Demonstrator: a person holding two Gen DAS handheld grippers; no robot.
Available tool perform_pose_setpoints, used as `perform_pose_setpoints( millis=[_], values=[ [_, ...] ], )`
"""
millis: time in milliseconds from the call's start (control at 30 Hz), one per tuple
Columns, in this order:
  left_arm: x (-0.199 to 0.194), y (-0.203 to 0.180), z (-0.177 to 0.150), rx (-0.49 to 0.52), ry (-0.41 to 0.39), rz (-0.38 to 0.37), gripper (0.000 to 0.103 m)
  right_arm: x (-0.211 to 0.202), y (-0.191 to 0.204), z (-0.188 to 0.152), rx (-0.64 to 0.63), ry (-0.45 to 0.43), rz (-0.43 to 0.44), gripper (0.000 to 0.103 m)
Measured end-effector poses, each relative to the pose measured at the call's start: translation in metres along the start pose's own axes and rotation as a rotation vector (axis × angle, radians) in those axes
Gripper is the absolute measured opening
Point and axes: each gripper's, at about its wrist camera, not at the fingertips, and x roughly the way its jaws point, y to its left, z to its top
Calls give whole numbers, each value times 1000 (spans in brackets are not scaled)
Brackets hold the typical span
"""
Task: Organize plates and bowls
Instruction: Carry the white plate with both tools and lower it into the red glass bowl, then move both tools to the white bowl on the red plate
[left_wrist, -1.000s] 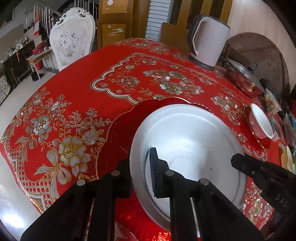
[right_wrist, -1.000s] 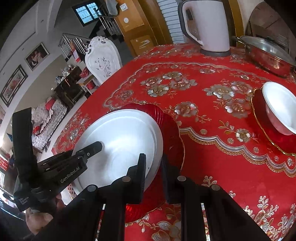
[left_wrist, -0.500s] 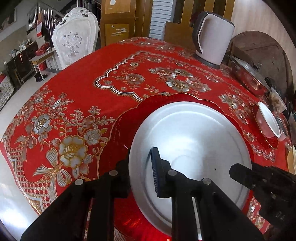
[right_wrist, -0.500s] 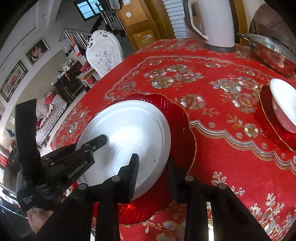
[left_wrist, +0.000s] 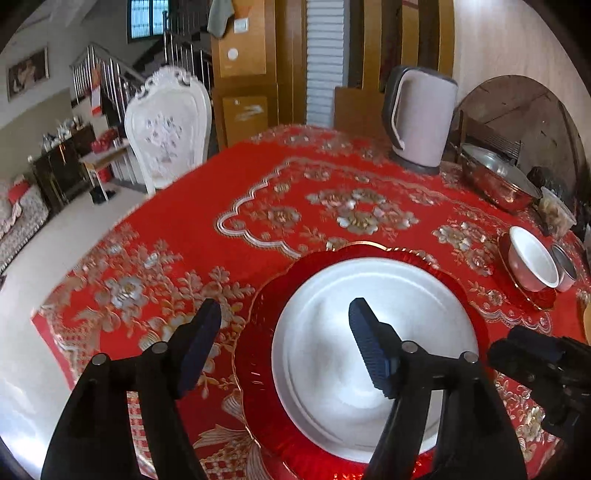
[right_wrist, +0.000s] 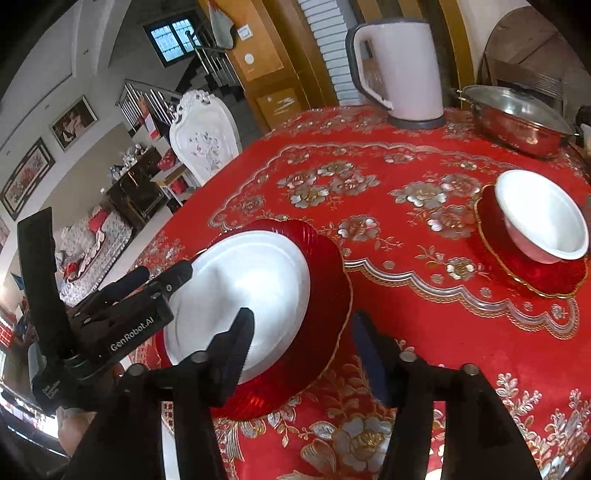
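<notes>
Resting flat on red charger, white plate, red rim showing all round. Left gripper spread wide, holding nothing, above plate's near-left edge. Right gripper likewise agape, over charger's near edge. White bowl on 2nd red charger, well apart; bare tablecloth between.
</notes>
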Motion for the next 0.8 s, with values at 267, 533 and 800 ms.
perform_pose_setpoints(
  millis=[267,533,800],
  values=[
    [-29,-27,7,38,-82,-46,73,-31,-19,-6,36,-46,-23,60],
    [-46,-86,4,139,-104,-104,73,-69,-55,-17,99,-96,-80,62],
    [-56,-139,-5,223,-108,-156,73,-102,-102,-31,187,-146,-122,65]
  ],
)
